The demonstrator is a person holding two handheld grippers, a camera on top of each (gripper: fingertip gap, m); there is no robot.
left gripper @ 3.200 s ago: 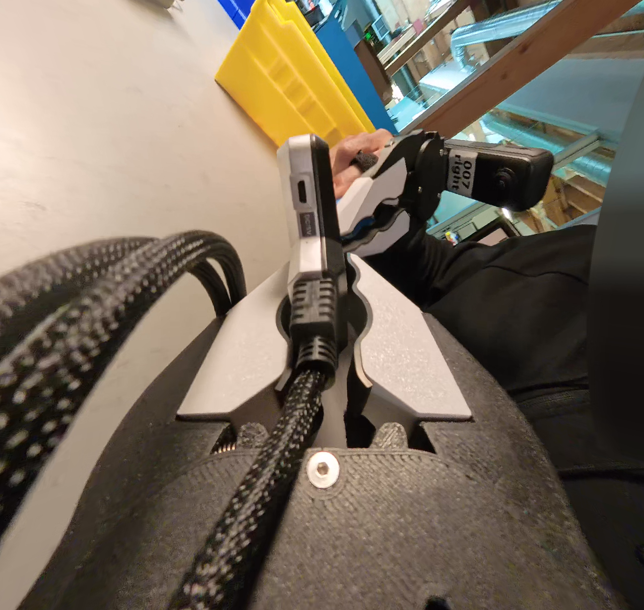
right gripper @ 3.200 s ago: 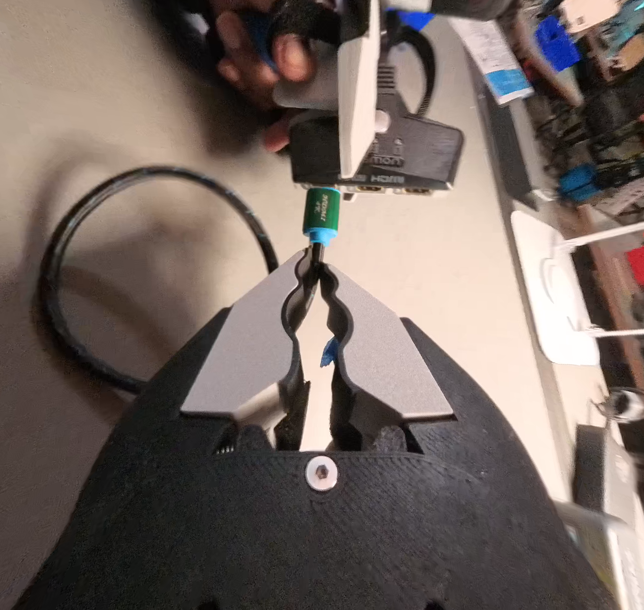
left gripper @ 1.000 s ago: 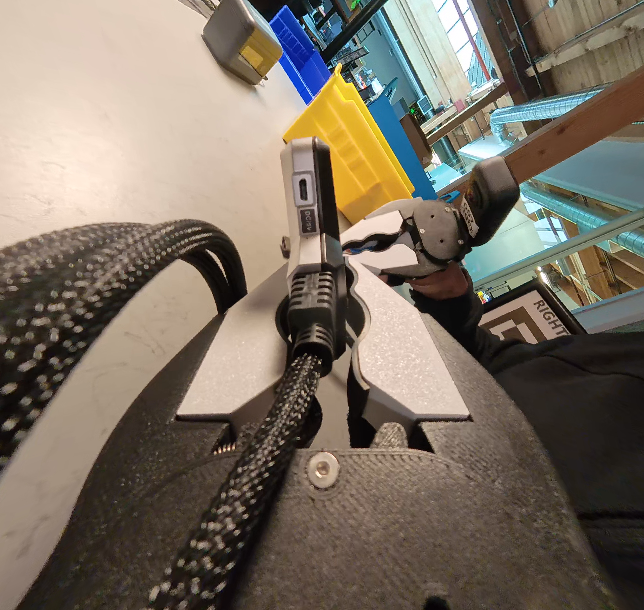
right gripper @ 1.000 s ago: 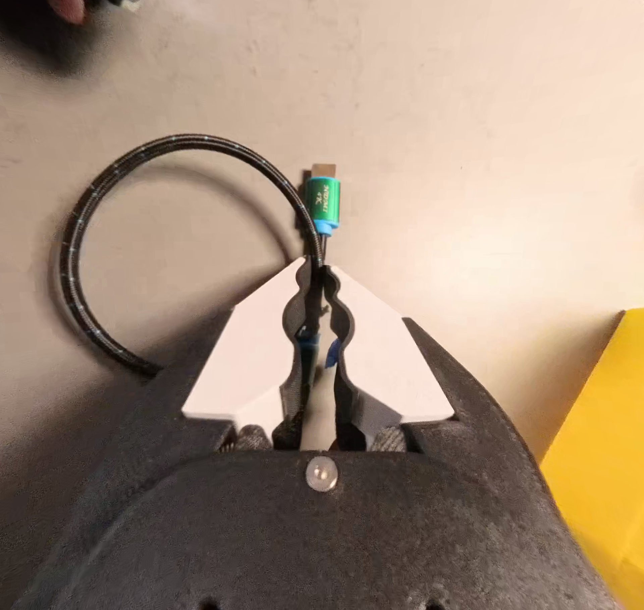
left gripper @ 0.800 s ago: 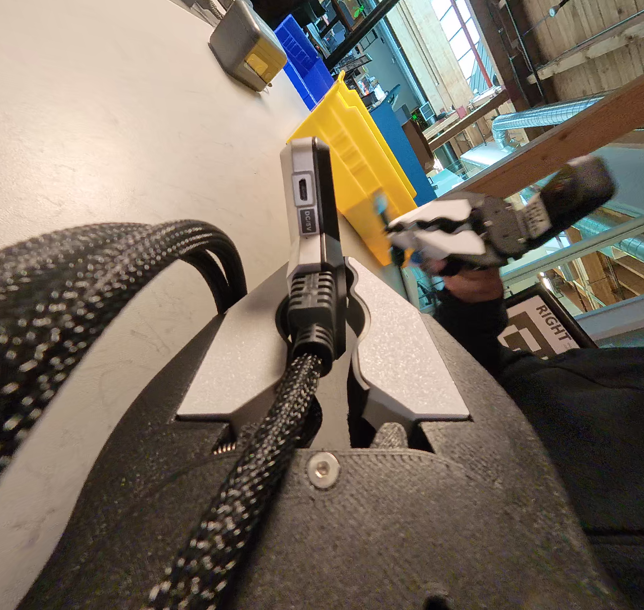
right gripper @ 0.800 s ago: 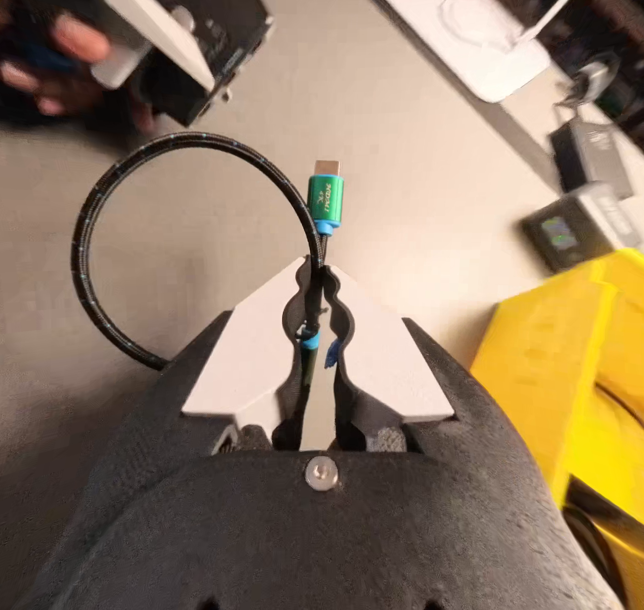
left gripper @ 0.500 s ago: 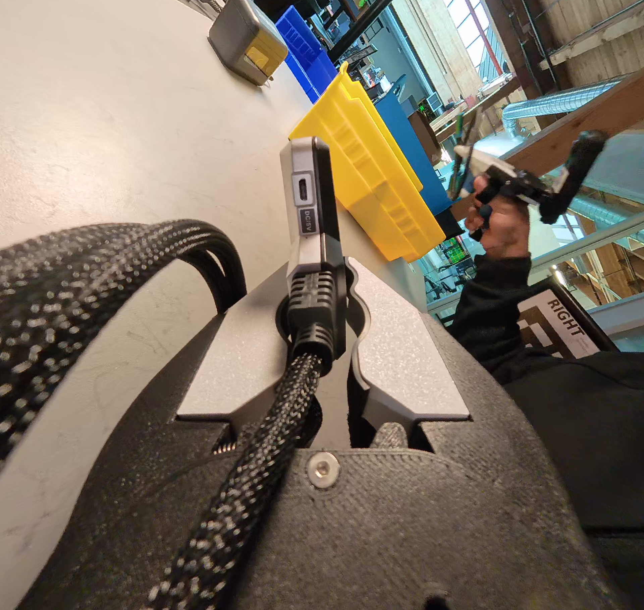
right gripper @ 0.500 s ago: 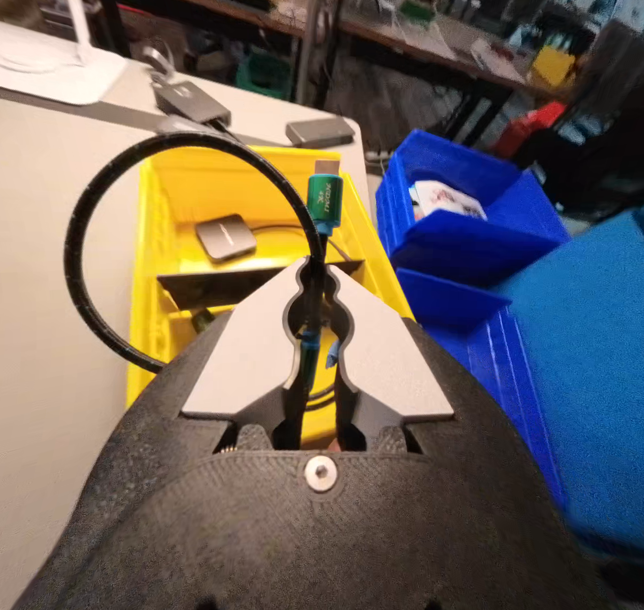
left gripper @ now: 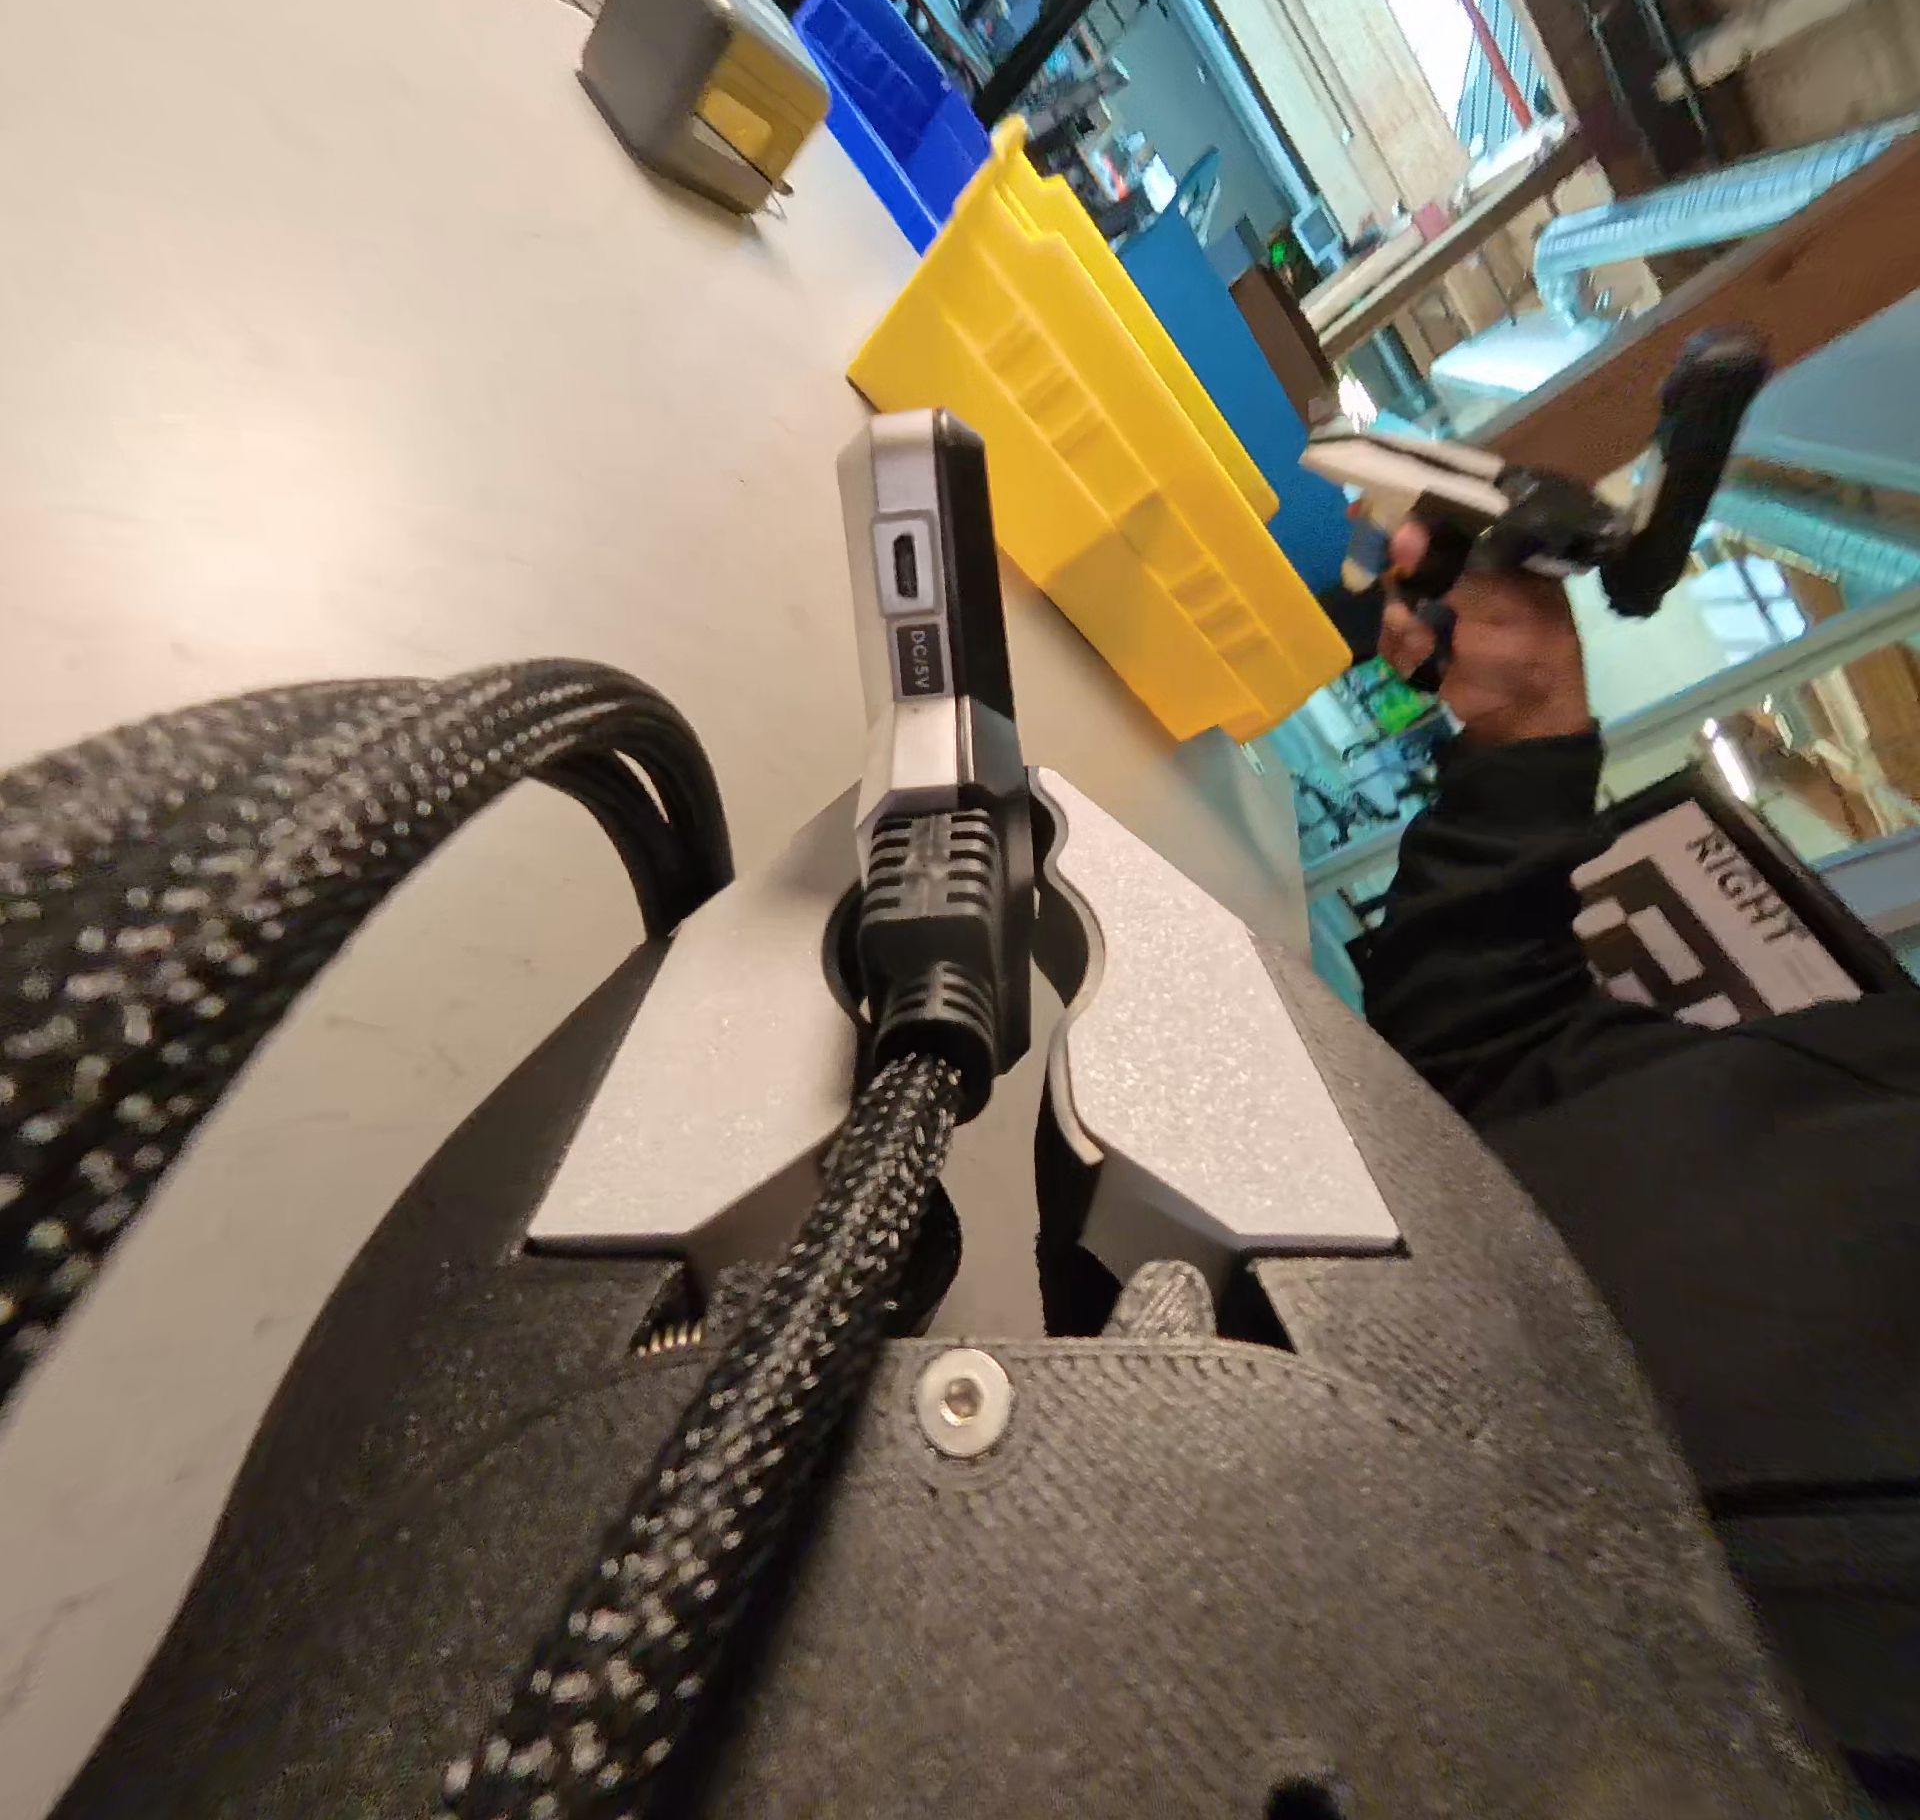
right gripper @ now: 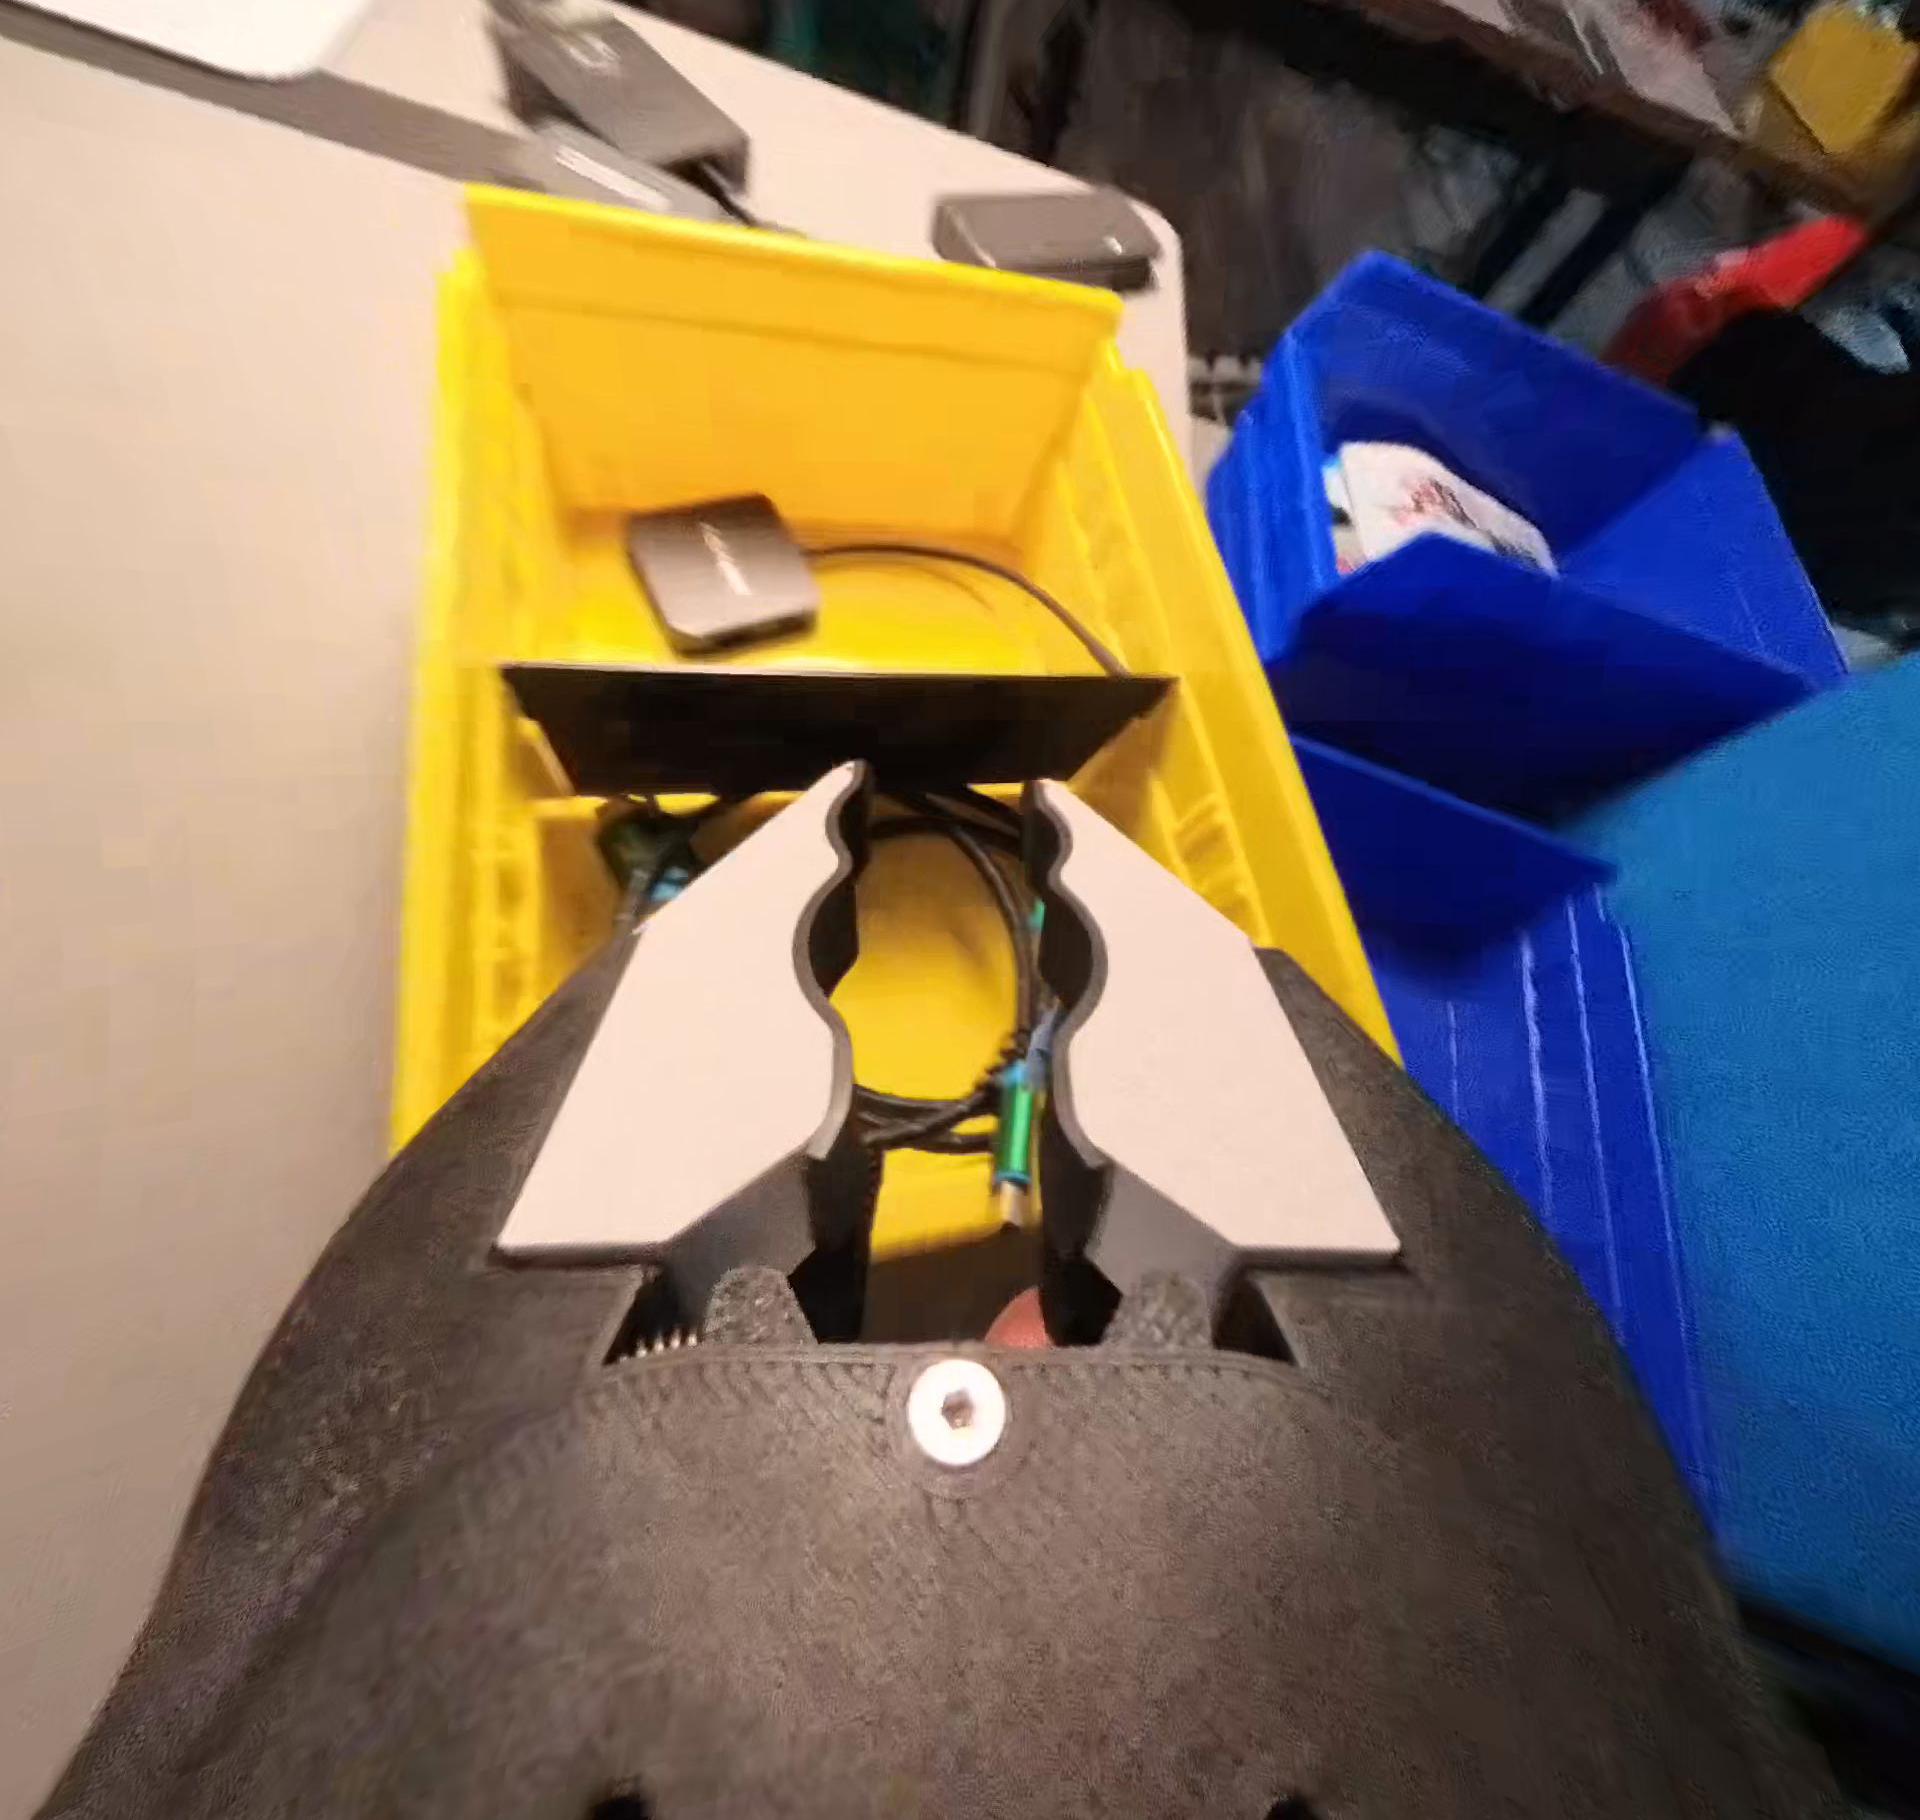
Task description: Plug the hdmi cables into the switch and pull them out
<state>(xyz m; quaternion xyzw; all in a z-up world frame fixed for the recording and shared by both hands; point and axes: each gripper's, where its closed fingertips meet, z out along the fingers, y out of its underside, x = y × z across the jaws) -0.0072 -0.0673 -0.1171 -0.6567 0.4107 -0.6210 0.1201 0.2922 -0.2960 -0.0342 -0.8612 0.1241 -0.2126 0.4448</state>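
Two grippers | left gripper (left gripper: 951, 825) clamps switch (left gripper: 925, 617), braided cable (left gripper: 810, 1282) plugged in | right gripper (right gripper: 945, 835) spread wide, empty, over yellow bin (right gripper: 790, 399) | risk: cable weight twists switch loose

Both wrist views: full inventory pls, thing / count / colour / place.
switch: 1, silver and black, clamped on edge in the left tongs
braided cable: 1, black, plugged into the switch's near end, looping left over the table
table: 1, beige
yellow bin: 1, on the table's edge, split by a black divider
green-tipped cable: 1, black, coiled in the bin's near section
flat box: 1, dark grey, with cord, in the far section
blue bins: at least 2, beside the yellow bin
grey box: 1, on the far table
left tongs: shut on the switch
right tongs: open, above the bin
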